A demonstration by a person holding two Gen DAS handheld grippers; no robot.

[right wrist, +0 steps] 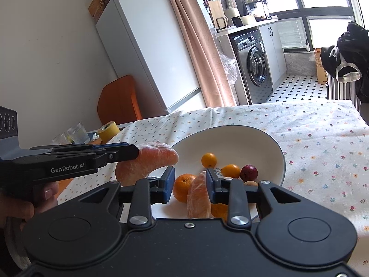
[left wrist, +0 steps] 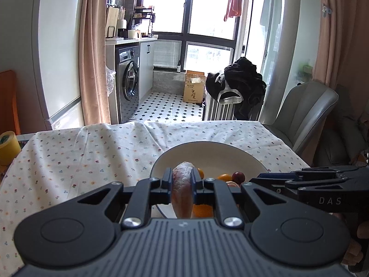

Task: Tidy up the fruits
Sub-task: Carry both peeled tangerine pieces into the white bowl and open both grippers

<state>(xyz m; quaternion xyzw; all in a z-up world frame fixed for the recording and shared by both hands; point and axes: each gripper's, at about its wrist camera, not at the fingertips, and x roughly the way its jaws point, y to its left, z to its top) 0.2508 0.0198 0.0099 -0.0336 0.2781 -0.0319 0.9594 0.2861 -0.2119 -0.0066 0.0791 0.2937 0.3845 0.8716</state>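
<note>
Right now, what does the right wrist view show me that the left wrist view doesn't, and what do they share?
Only the right wrist view shows the right gripper open around a peeled citrus segment, the whole mandarin, the fridge and a hand on the left tool.

Only the left wrist view shows the grey chair.

Both show the white plate, two small orange fruits, the dark red fruit, and the left gripper shut on the pinkish wrapped fruit piece.

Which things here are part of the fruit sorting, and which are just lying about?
In the job: left gripper with a citrus segment; right gripper, another segment; plate; mandarin; kumquats; dark red fruit.

Lying about: tape roll; glass.
</note>
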